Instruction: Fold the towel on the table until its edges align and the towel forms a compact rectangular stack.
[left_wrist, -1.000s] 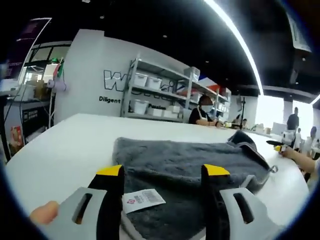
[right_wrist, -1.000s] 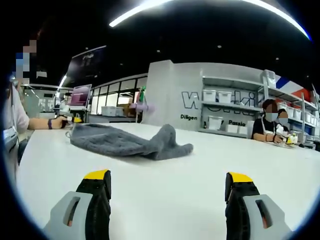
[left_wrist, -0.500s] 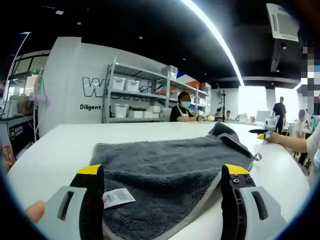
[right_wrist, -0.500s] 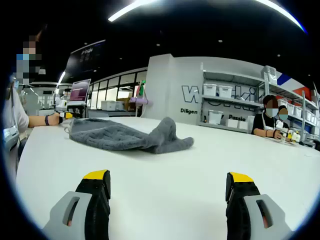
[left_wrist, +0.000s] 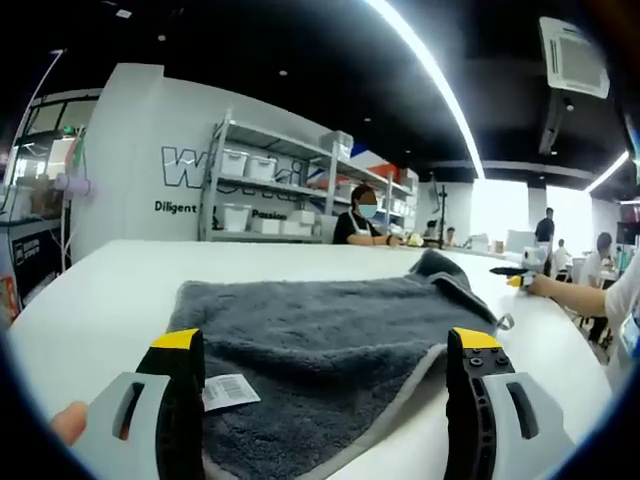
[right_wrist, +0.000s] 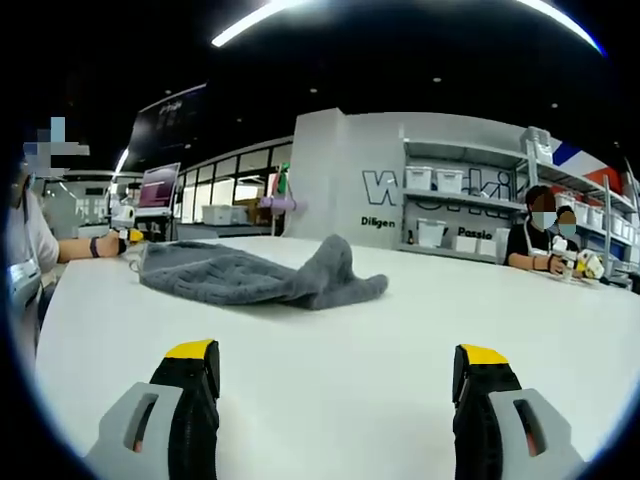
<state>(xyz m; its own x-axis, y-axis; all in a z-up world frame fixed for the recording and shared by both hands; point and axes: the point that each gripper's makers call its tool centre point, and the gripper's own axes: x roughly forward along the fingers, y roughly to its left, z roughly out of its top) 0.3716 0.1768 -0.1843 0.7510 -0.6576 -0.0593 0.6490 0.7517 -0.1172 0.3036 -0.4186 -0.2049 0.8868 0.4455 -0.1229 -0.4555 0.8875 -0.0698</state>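
A dark grey towel (left_wrist: 330, 335) lies spread on the white table (left_wrist: 100, 290), its far right corner bunched up and a white label (left_wrist: 230, 391) at its near edge. My left gripper (left_wrist: 325, 345) stands open right over the towel's near edge, nothing between its jaws. In the right gripper view the same towel (right_wrist: 255, 275) lies ahead and to the left, with a raised fold at its right end. My right gripper (right_wrist: 335, 355) is open above bare table (right_wrist: 400, 340), well short of the towel. The other gripper (right_wrist: 128, 234) shows far left beside the towel, held by a hand.
A person's hand (left_wrist: 560, 290) with a gripper rests at the table's right edge. Shelves with white bins (left_wrist: 270, 190) stand behind the table, and a seated person (left_wrist: 362, 215) works there. Another person (right_wrist: 535, 245) sits at the far right of the right gripper view.
My left gripper has gone from nearly shut to wide open over the towel's near edge, and its view has shifted a little. The right gripper has hardly moved.
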